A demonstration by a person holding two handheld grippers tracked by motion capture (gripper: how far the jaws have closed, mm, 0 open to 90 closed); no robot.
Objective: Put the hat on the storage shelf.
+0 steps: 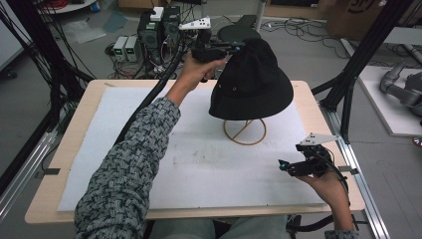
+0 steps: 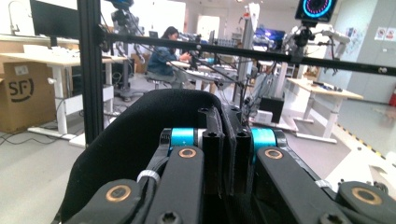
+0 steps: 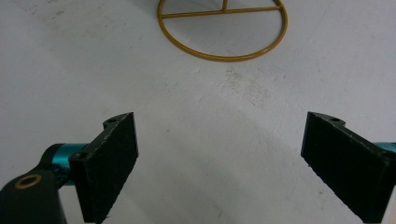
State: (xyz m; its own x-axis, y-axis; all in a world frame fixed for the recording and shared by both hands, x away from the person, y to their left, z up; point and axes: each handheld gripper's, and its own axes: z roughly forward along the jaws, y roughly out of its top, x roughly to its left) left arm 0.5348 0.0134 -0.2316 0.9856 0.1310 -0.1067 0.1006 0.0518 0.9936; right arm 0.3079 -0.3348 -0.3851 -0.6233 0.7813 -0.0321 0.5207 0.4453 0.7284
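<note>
A black bucket hat (image 1: 254, 82) sits on a gold wire stand (image 1: 245, 132) at the back middle of the white mat. My left gripper (image 1: 233, 48) is raised at the top of the hat's crown and is shut on the hat's fabric. In the left gripper view the jaws (image 2: 227, 140) are pressed together with the black hat (image 2: 140, 126) pinched between them. My right gripper (image 1: 286, 167) rests low at the mat's right front, open with nothing between its fingers (image 3: 219, 154). The stand's round base ring (image 3: 222, 28) lies ahead of it.
The white mat (image 1: 199, 164) covers most of the wooden table (image 1: 45, 199). Black frame posts (image 1: 348, 84) stand at the table's right and left. Electronics boxes (image 1: 159, 30) and cables lie on the floor behind the table.
</note>
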